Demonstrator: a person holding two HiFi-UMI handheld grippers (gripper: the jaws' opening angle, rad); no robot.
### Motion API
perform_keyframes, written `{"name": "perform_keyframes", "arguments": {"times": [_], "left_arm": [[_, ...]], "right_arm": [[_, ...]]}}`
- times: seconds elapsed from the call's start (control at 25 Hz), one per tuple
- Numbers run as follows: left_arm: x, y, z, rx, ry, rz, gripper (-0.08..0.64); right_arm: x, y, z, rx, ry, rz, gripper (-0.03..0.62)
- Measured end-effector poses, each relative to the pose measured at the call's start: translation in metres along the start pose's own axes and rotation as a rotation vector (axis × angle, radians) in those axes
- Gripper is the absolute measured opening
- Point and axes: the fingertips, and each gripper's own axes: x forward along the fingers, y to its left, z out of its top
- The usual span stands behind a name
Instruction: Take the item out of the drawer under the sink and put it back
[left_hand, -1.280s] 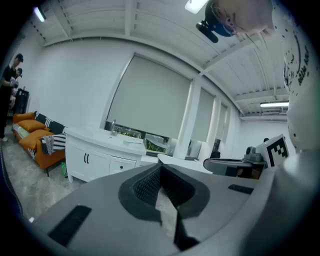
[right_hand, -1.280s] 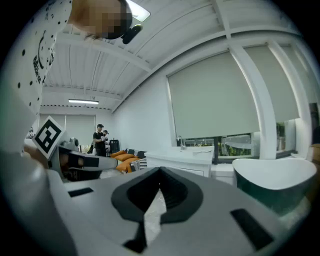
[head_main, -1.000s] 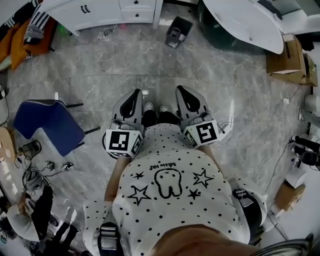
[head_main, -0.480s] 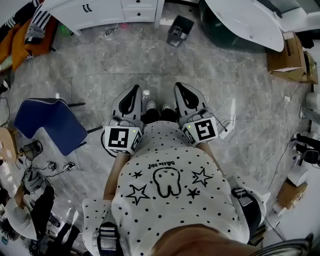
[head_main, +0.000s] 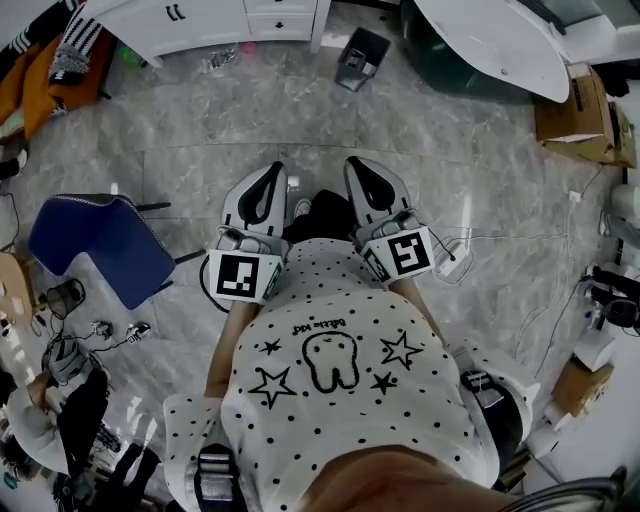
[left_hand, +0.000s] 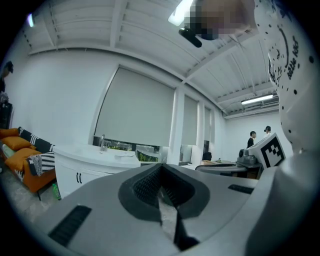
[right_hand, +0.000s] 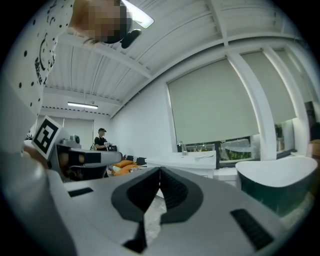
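The white sink cabinet with its drawers stands at the far edge of the head view, well ahead of both grippers. It also shows in the left gripper view as the cabinet and in the right gripper view as the cabinet. My left gripper and right gripper are held side by side close to the person's polka-dot shirt, pointing forward over the grey tiled floor. Both are shut with nothing between the jaws, as seen on the left gripper and the right gripper. No drawer item is visible.
A blue chair stands at the left and an orange sofa at the far left. A white and dark green bathtub sits at the far right, with cardboard boxes beside it. A black device lies near the cabinet.
Both grippers have shifted a little forward toward the cabinet, and the person's shoes are more hidden behind them. The jaws stay shut.
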Motion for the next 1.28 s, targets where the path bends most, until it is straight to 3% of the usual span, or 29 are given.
{"name": "perform_keyframes", "arguments": {"times": [0.24,0.6,1.0,1.28], "left_arm": [[0.013,0.015,-0.010,-0.024,0.038,0.009,-0.005],[0.076,0.042,-0.022,-0.042,0.067,0.022,-0.005],[0.178,0.091,0.009,-0.045,0.029,0.032,-0.005],[0.219,0.115,0.018,-0.042,0.013,0.063,-0.005]], "right_arm": [[0.012,-0.008,-0.005,-0.007,0.030,-0.014,0.012],[0.057,-0.061,-0.014,0.013,0.056,-0.022,0.012],[0.154,-0.119,0.022,-0.015,0.024,0.025,0.012],[0.194,-0.153,0.033,-0.040,0.020,0.051,0.012]]}}
